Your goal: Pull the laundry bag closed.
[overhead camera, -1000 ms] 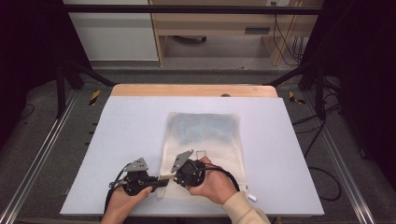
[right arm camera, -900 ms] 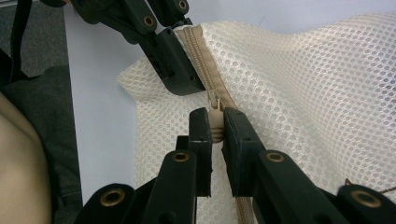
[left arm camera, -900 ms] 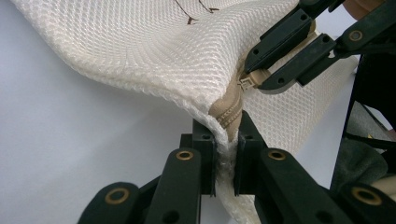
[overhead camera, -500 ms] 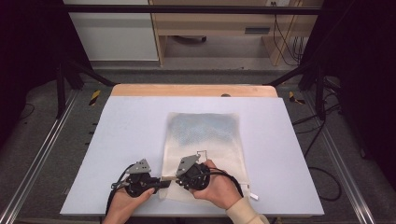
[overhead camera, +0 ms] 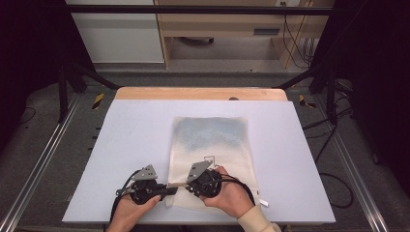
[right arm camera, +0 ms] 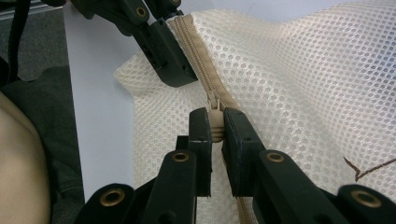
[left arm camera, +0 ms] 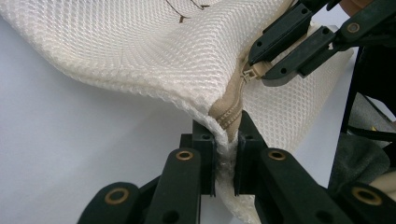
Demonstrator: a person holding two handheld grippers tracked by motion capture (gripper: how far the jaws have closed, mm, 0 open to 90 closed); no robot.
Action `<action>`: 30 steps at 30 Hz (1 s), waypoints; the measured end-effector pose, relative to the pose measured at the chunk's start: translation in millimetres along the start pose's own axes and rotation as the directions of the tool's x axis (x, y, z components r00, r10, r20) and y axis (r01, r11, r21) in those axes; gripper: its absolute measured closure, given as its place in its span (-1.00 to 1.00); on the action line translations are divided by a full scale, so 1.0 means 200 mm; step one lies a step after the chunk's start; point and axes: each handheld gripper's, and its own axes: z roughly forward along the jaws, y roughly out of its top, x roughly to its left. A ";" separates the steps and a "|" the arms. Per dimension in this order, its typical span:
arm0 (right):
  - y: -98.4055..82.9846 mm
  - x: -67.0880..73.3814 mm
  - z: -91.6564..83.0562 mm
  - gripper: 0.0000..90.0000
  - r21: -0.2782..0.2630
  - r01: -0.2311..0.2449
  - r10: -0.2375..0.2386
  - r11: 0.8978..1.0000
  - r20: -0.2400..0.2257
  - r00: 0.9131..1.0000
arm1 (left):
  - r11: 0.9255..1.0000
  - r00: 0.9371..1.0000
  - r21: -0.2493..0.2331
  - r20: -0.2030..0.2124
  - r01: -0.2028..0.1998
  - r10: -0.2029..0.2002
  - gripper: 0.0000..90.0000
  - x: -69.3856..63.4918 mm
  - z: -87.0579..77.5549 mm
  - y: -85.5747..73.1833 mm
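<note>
A soft, light mesh bag [overhead camera: 212, 150] is laid flat on the table [overhead camera: 135, 135], near the front edge. Its corner by the zipper [right arm camera: 198, 56] is pinched by the left gripper [left arm camera: 226, 158], and the zipper pull [right arm camera: 215, 122] is pinched by the right gripper [right arm camera: 214, 140]. The floppy mesh is likely to bunch, so it is best held right at the zipper.

Looked like a lab or test cell, not a home. Bare white table [overhead camera: 145, 125] with a wooden edge, boxed in by black frame bars [overhead camera: 203, 9] and dark curtains [overhead camera: 29, 58]. Grey carpet [overhead camera: 43, 159] crossed by metal rails [overhead camera: 34, 179], loose cables [overhead camera: 333, 179], yellow-black tape [overhead camera: 98, 100], plain wooden bench [overhead camera: 222, 29] behind.
</note>
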 end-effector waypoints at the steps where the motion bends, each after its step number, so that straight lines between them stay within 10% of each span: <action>1: -0.01 0.00 -0.01 0.83 -0.001 -0.003 0.003 1.000 0.000 1.000 | 1.000 1.000 -0.001 -0.002 -0.003 0.003 0.82 0.00 0.00 0.00; 30: -0.08 -0.02 -0.08 0.83 -0.017 -0.037 0.037 0.999 0.019 0.999 | 1.000 1.000 -0.010 0.003 -0.003 0.003 0.82 -0.01 0.01 0.01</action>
